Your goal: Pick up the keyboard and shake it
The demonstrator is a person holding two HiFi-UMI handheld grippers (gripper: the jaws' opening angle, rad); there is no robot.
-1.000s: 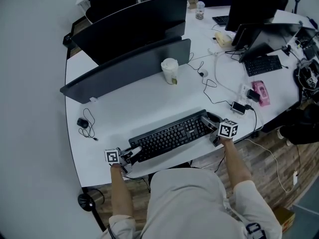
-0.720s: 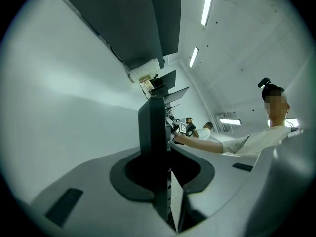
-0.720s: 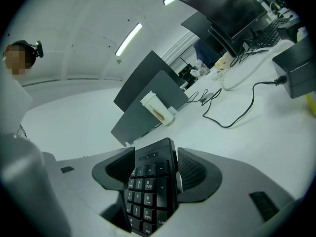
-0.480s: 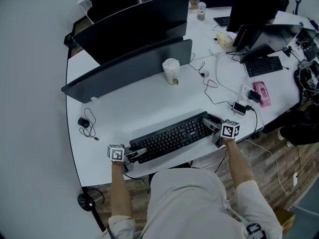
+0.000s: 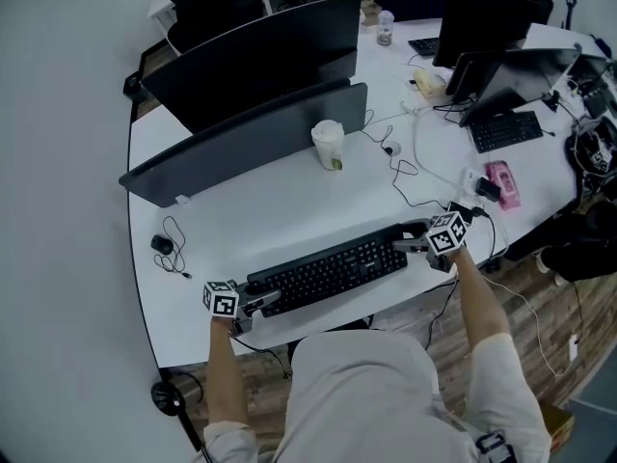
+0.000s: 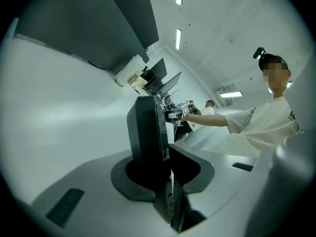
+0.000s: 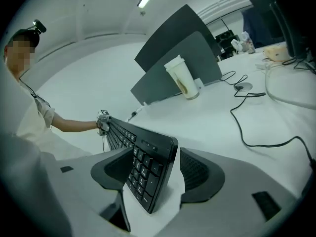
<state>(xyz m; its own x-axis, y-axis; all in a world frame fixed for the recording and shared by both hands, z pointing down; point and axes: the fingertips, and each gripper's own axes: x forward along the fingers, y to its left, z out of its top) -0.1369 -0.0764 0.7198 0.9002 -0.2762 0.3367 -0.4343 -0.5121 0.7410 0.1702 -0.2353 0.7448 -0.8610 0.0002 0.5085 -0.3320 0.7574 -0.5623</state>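
Left tongs [image 5: 260, 301]: I read them clamped on keyboard [image 5: 333, 270] end | right tongs [image 5: 413, 245]: clamped on opposite end | keyboard: tilted between both tongs, over surface [image 5: 270, 205].

Legends on keyboard [image 5: 333, 270] keys unreadable; no other legible text.

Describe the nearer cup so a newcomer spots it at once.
On the white desk, find the nearer dark divider. The cup stands just in front of its right end. It is the only upright pale thing there; black cables lie beside it.
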